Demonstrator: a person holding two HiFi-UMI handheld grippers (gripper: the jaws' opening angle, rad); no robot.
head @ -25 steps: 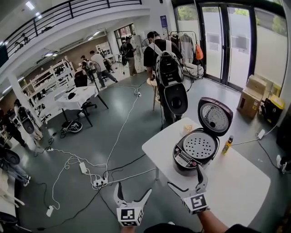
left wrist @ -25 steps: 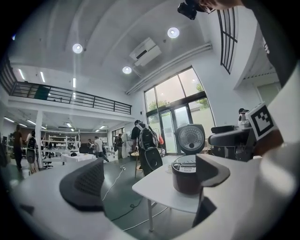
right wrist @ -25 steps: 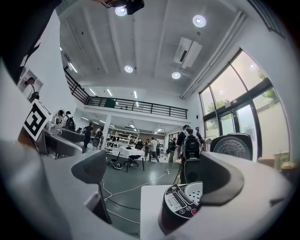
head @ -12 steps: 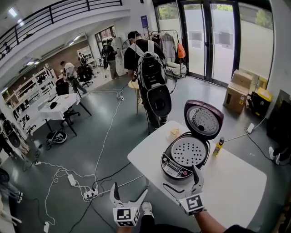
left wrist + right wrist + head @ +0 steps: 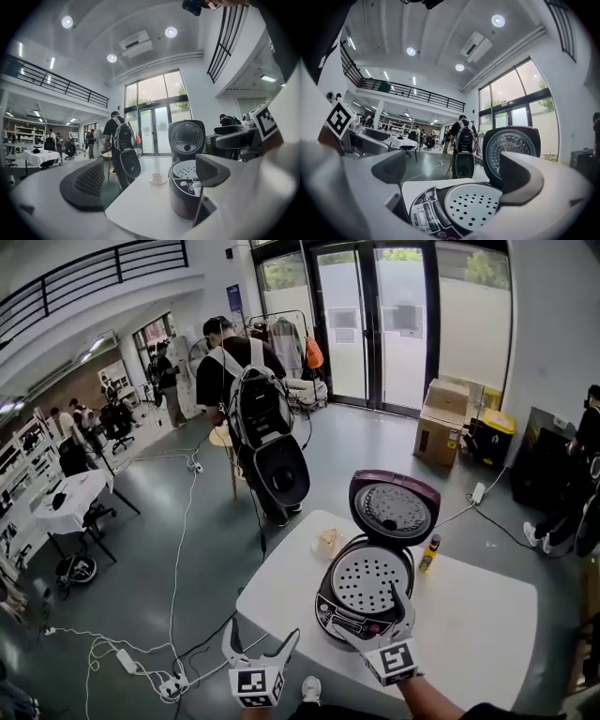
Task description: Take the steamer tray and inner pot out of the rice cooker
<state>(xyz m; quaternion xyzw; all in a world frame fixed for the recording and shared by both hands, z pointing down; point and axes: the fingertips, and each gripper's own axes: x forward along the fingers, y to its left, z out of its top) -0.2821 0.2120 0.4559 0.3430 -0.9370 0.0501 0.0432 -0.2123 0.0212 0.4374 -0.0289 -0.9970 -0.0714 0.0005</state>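
The perforated steamer tray (image 5: 370, 577) lies flat in the mouth of the rice cooker (image 5: 339, 617), whose lid (image 5: 394, 507) stands tipped up behind it, on the white table (image 5: 469, 615). The inner pot beneath is hidden. The right gripper (image 5: 366, 607) hovers at the cooker's front edge with its 2 jaws spread wide and empty, the tray straight ahead and slightly below (round, so no long axis to match). The left gripper (image 5: 262, 641), equally wide and empty, hangs off the table's near-left edge, so the right is nearer.
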